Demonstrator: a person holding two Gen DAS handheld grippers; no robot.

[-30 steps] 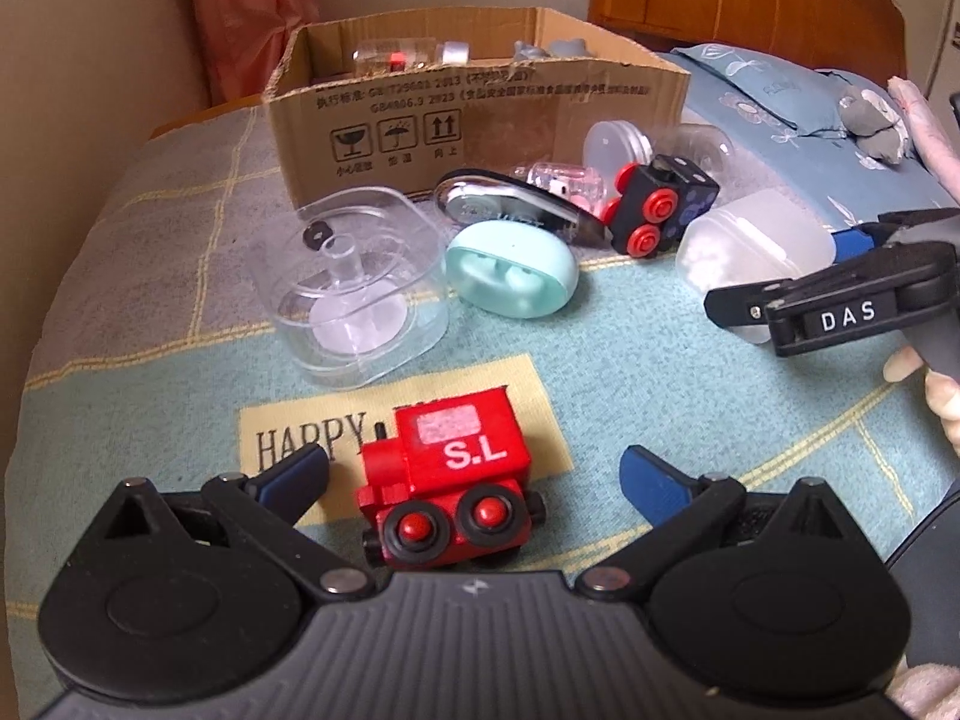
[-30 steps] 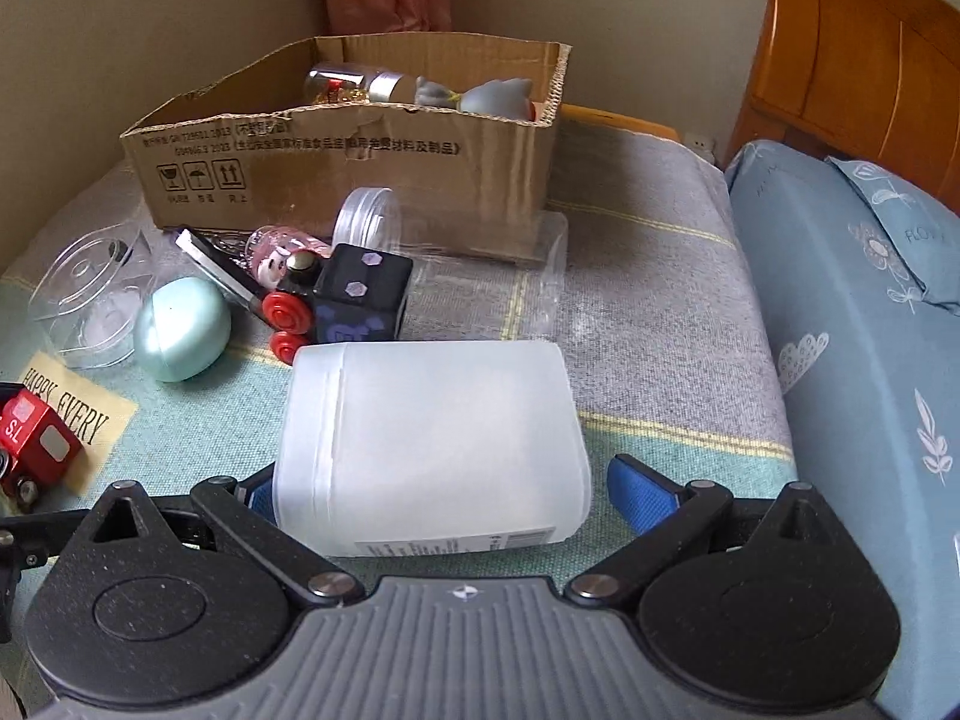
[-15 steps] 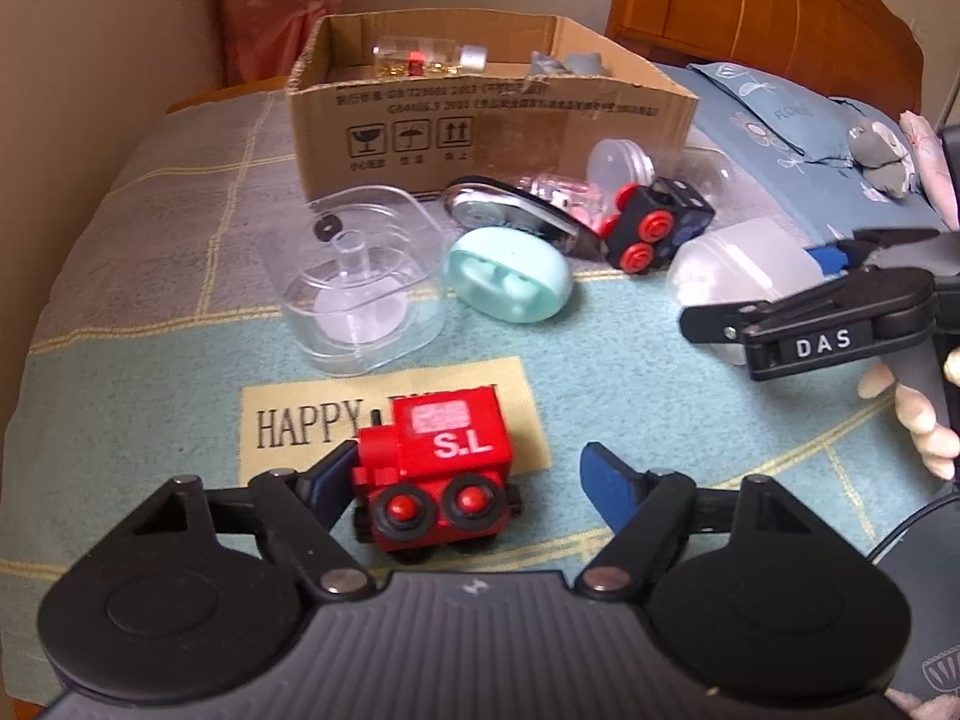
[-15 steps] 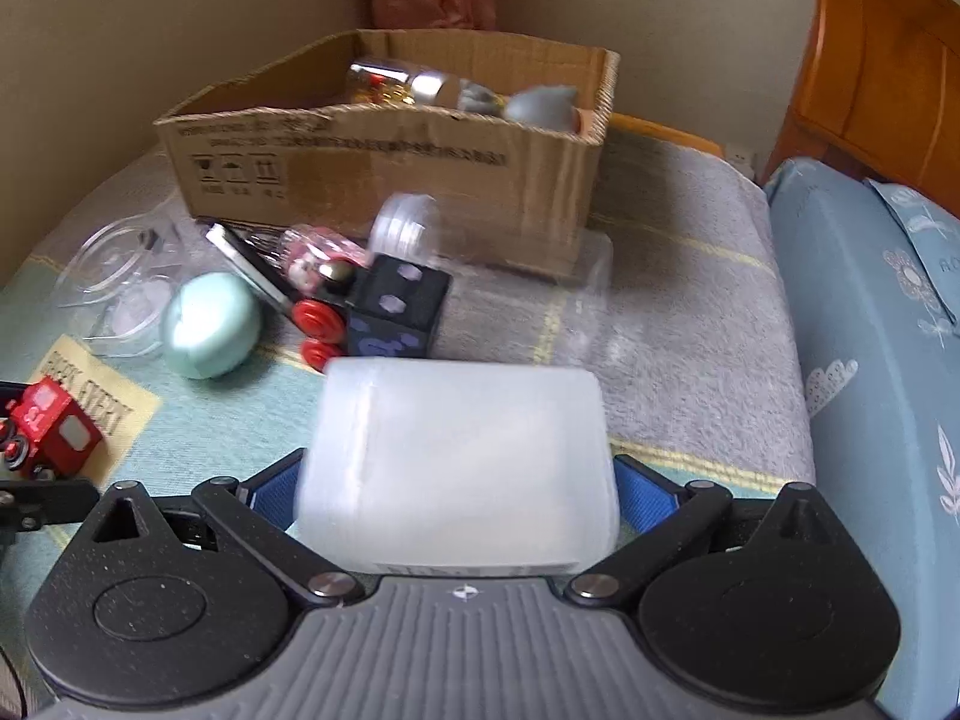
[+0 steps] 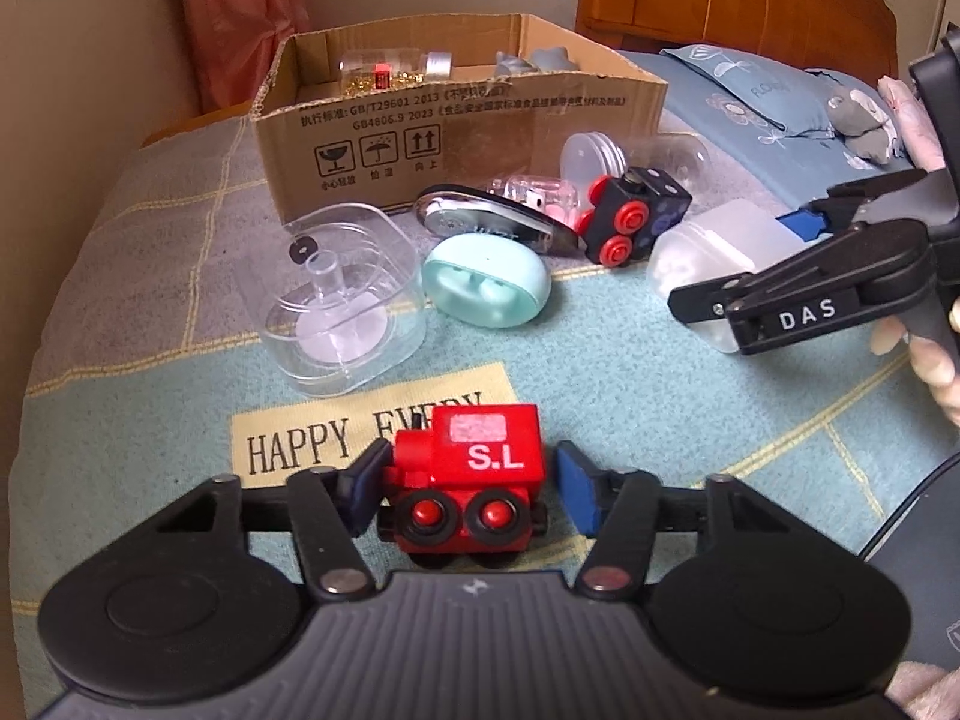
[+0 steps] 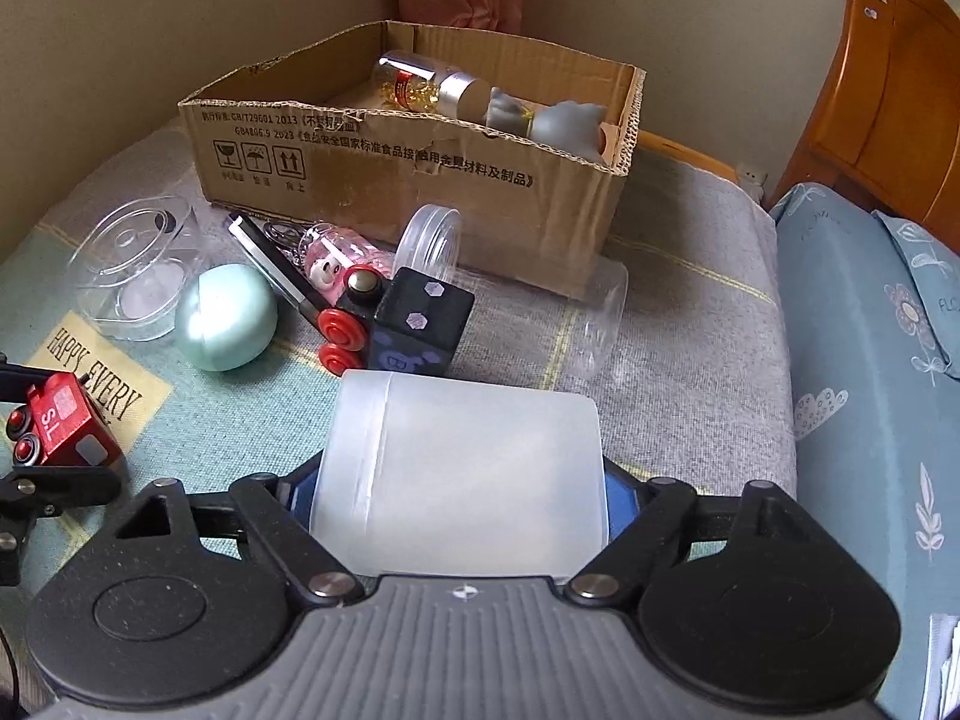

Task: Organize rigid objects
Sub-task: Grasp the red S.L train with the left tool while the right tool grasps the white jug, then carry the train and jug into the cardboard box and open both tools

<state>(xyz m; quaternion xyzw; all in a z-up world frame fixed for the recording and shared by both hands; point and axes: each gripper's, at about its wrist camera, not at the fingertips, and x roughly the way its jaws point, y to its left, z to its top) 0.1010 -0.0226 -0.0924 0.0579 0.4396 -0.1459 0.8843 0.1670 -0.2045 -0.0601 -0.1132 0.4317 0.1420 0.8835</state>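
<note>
Patchwork bedding (image 5: 600,360) in green and grey covers the bed beneath both tools. Nearest, the left gripper (image 5: 468,483) straddles the red toy train (image 5: 474,480) marked S.L; its left pad touches the engine's nose, while its right pad sits just apart. To the right, the right gripper (image 6: 456,486) is clamped on a frosted plastic container (image 6: 462,468), raised off the cover. Beyond lie a mint case (image 5: 486,282) and black toy train (image 5: 636,216), then the cardboard box (image 5: 462,138), wooden headboard (image 5: 732,0) and pink curtain (image 5: 234,12).
</note>
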